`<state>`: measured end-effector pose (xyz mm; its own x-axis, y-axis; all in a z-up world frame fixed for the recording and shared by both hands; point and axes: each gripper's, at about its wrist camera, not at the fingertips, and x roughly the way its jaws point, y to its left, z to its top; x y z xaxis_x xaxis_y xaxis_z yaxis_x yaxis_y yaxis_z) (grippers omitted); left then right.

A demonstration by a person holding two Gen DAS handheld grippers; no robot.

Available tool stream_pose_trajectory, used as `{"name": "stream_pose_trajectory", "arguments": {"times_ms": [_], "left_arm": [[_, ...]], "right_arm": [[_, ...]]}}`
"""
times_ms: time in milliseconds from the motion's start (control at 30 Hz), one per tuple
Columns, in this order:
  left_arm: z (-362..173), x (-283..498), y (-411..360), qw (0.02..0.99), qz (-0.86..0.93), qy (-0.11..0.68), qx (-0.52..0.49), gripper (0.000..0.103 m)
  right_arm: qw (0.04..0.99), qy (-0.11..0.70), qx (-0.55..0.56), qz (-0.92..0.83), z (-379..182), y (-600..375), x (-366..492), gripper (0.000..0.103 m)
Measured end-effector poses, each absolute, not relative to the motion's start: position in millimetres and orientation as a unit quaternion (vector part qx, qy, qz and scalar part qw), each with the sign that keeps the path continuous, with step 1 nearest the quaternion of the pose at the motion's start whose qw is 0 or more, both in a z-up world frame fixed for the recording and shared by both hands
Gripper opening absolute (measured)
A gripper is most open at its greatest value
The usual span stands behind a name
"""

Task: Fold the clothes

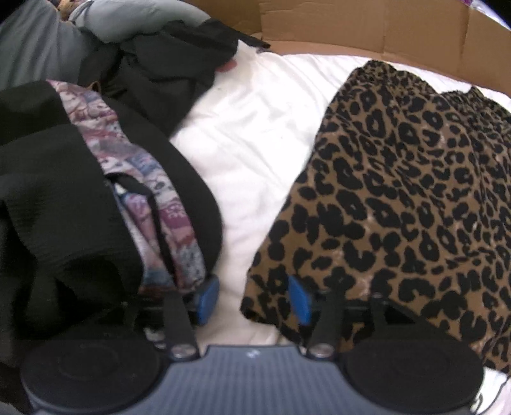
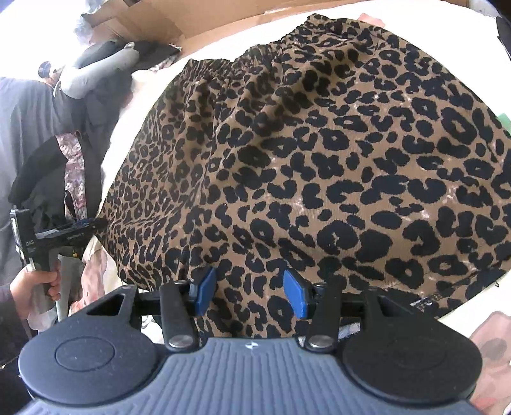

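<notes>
A leopard-print skirt (image 1: 399,191) lies spread on a white sheet (image 1: 255,134), elastic waistband at the far end. It fills the right wrist view (image 2: 319,166). My left gripper (image 1: 254,298) is open and empty, over the sheet at the skirt's near left corner, its right pad against the hem. My right gripper (image 2: 252,293) is open, its blue pads (image 2: 295,293) over the skirt's near hem with fabric between them. The left gripper also shows from the side in the right wrist view (image 2: 80,230), held by a hand.
A pile of black and patterned clothes (image 1: 111,191) lies left of the skirt, with grey fabric (image 1: 38,41) behind it. A cardboard wall (image 1: 383,28) stands along the far edge of the sheet. Pinkish cloth (image 2: 491,351) lies at the near right.
</notes>
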<state>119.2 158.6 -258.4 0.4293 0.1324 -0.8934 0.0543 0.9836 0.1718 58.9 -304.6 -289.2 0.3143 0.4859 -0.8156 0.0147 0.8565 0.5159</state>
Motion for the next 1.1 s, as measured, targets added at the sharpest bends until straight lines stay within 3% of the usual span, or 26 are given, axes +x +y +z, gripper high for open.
{"name": "stream_pose_trajectory", "arguments": {"times_ms": [167, 500, 567, 600, 733, 867, 1100], "left_arm": [[-256, 114, 167, 0.842, 0.024, 0.538, 0.027, 0.041], [-243, 103, 196, 0.841, 0.026, 0.527, -0.119, 0.037], [-240, 101, 201, 0.839, 0.024, 0.523, -0.146, 0.011], [-239, 102, 203, 0.839, 0.025, 0.522, -0.153, 0.008], [-231, 104, 199, 0.845, 0.024, 0.512, -0.151, 0.004], [-207, 104, 175, 0.854, -0.036, 0.508, -0.104, 0.003], [-189, 114, 143, 0.862, -0.083, 0.486, -0.118, 0.003]], "right_arm": [[0.775, 0.573, 0.219, 0.153, -293, -300, 58, 0.054], [0.771, 0.577, 0.217, 0.16, -295, -294, 58, 0.054], [0.77, 0.578, 0.217, 0.16, -295, -294, 59, 0.054], [0.77, 0.579, 0.216, 0.16, -294, -293, 59, 0.054], [0.771, 0.579, 0.21, 0.163, -287, -292, 62, 0.054], [0.776, 0.576, 0.192, 0.171, -275, -284, 65, 0.054], [0.79, 0.536, 0.179, 0.236, -255, -278, 58, 0.054]]}}
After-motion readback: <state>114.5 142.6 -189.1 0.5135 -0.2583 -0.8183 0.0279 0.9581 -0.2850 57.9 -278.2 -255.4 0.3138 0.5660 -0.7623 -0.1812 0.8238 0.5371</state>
